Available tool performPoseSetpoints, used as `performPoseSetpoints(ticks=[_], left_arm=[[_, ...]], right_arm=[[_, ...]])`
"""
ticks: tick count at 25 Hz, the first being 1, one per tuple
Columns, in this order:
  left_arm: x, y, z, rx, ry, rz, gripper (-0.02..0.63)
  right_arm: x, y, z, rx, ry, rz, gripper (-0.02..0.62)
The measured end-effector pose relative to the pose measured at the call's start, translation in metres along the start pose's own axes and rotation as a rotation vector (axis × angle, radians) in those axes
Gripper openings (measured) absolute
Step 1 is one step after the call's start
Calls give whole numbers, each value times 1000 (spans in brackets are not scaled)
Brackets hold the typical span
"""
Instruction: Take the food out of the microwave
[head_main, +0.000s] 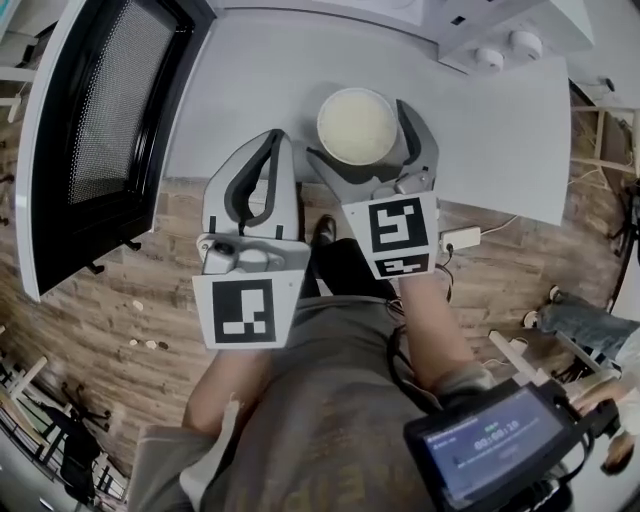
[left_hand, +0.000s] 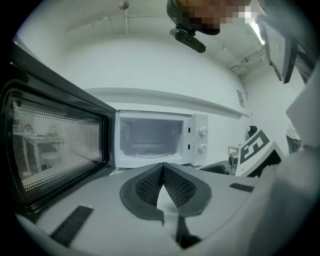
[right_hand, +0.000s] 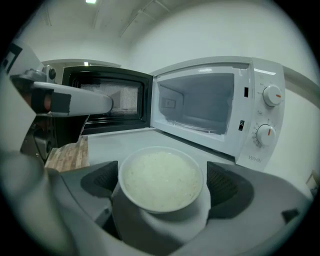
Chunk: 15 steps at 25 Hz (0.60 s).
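Observation:
A white bowl of rice sits between the jaws of my right gripper, over the white table in front of the microwave. In the right gripper view the bowl fills the gap between the fingers and the gripper is shut on it. Behind it the microwave cavity stands empty with its black door swung wide open. My left gripper hovers at the table's front edge, left of the bowl. It is shut on nothing and points at the microwave.
The open door juts out over the floor at the left. The control knobs are on the microwave's right side. A white plug adapter hangs by the table edge. A screen device is near my right arm. Another person's legs show at right.

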<state>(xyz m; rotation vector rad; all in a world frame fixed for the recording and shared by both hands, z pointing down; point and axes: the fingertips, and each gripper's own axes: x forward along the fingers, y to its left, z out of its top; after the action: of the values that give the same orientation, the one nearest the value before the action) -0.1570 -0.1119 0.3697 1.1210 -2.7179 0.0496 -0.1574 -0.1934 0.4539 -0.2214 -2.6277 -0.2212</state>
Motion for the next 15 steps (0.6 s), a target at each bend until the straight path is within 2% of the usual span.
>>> performPoseSetpoints(ticks=[10,15], left_arm=[[-45,-9,43,29,-20,13,8],[-69,-10,48,50,-43,-3,8]], right_arm=[[-83,13,47,3,-84,-36,545],[-112,34,51,24,-154,-65,543]])
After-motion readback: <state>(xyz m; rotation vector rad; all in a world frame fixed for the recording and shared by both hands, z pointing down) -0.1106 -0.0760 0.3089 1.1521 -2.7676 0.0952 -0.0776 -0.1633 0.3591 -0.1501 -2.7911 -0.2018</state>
